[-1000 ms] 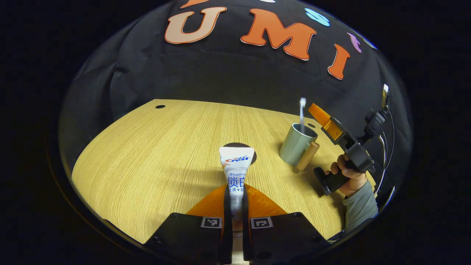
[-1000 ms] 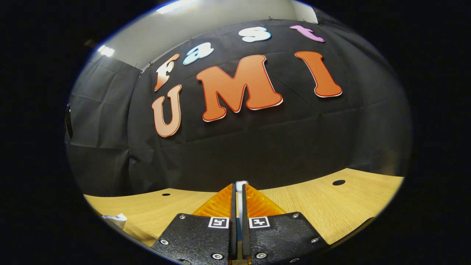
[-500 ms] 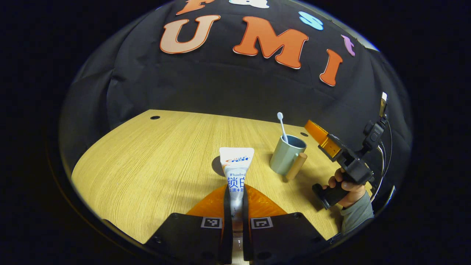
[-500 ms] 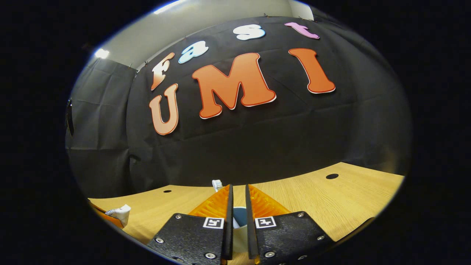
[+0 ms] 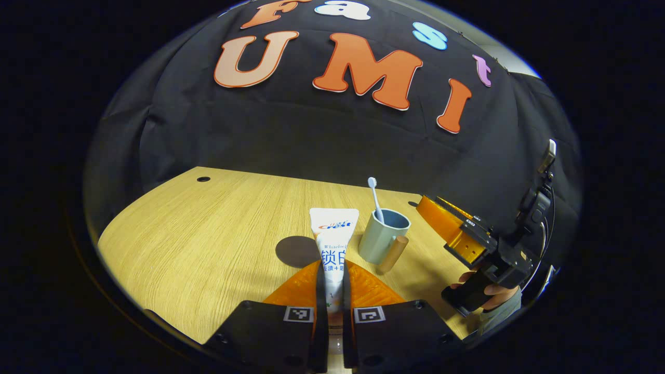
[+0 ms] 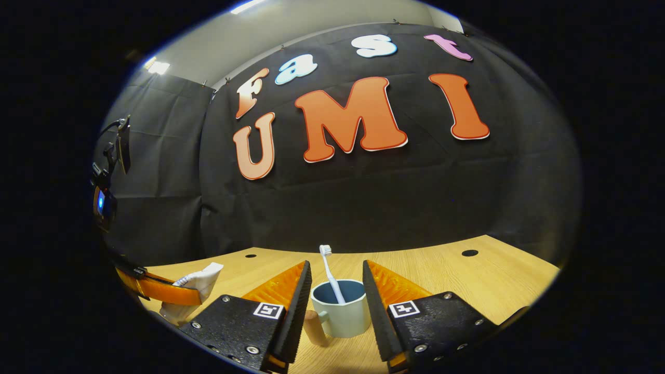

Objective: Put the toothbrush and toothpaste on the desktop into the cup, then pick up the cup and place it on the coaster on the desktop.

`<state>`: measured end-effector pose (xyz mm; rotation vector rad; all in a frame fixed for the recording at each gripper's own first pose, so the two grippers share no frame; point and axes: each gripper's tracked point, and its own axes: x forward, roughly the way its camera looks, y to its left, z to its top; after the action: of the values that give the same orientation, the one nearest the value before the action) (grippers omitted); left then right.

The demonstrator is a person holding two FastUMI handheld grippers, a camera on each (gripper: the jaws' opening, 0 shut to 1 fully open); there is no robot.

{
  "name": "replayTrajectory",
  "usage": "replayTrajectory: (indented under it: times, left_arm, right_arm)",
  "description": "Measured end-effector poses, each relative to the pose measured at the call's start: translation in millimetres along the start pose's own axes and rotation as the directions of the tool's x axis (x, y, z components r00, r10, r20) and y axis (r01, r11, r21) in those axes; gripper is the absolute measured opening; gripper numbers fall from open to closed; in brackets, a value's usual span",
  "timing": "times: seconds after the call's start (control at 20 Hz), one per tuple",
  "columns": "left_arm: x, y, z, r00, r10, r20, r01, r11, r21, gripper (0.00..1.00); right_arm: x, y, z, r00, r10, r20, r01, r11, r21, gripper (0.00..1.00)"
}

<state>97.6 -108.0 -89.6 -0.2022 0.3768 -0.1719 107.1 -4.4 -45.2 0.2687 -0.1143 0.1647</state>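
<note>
Change since the earlier frames: the right gripper (image 6: 336, 301) has let go of the toothbrush (image 6: 330, 272), spread its fingers wide and drawn back from the cup (image 6: 340, 314); the brush now stands in the cup. The left gripper (image 5: 333, 291) has kept its hold on the toothpaste (image 5: 332, 244) throughout, and the cup has come closer in its view.

Item 1, nearest: toothpaste tube. Clamped between both fingers of the left gripper at the lower body, flat crimped end pointing up and away, lifted above the desktop (image 5: 208, 234). Judged light, soft-walled and prone to squash or bend; the present hold on the fuller lower part looks sound.

Item 2: coaster (image 5: 295, 251). Dark flat disc on the desktop, just left of the tube in the left gripper view, near the cup, not touching it.

Item 3: cup. Pale blue-green, upright, wooden handle (image 5: 393, 253) on its right in the left gripper view. Beyond and right of the tube. In the right gripper view it stands ahead of the open fingers, centred on the gap. Judged rigid, smooth-sided, moderately light; body or handle both serviceable holds.

Item 4: toothbrush. Leaning in the cup, bristles up. Thin, stiff, light.

Item 5, farthest right: right gripper (image 5: 451, 228), held by a hand (image 5: 493, 297), empty.
</note>
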Motion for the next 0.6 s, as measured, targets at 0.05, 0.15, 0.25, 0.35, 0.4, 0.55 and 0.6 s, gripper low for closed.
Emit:
replayTrajectory:
  times: [0.05,0.15,0.25,0.35,0.4,0.55,0.6]
  left_arm:
    - [5,-7,2,1.0,-0.006,0.006,0.006,1.0,0.006,0.14]
    - [17,-13,8,1.0,-0.017,0.023,0.016,1.0,0.023,0.14]
    - [27,-17,21,0.999,-0.028,0.046,0.027,0.999,0.036,0.14]
    - [34,-18,32,0.997,-0.035,0.071,0.032,0.998,0.048,0.14]
    - [37,-19,37,0.996,-0.037,0.082,0.032,0.998,0.054,0.14]
    - [32,-29,49,0.991,-0.063,0.114,0.056,0.996,0.062,0.14]
    - [33,-35,52,0.989,-0.079,0.125,0.072,0.995,0.063,0.14]
  right_arm:
    - [-3,0,1,1.0,0.003,0.001,-0.003,1.0,-0.004,0.64]
    - [-11,0,-1,1.0,0.01,-0.015,-0.01,1.0,-0.009,0.7]
    - [-22,4,0,0.999,0.031,-0.028,-0.031,1.0,-0.003,0.78]
    - [-32,4,3,0.999,0.04,-0.027,-0.04,0.999,-0.016,0.83]
    - [-36,3,6,0.999,0.037,-0.025,-0.038,0.999,-0.031,0.85]
    - [-47,3,8,0.999,0.046,-0.025,-0.048,0.997,-0.057,0.86]
    - [-51,2,9,0.998,0.05,-0.026,-0.051,0.997,-0.059,0.86]
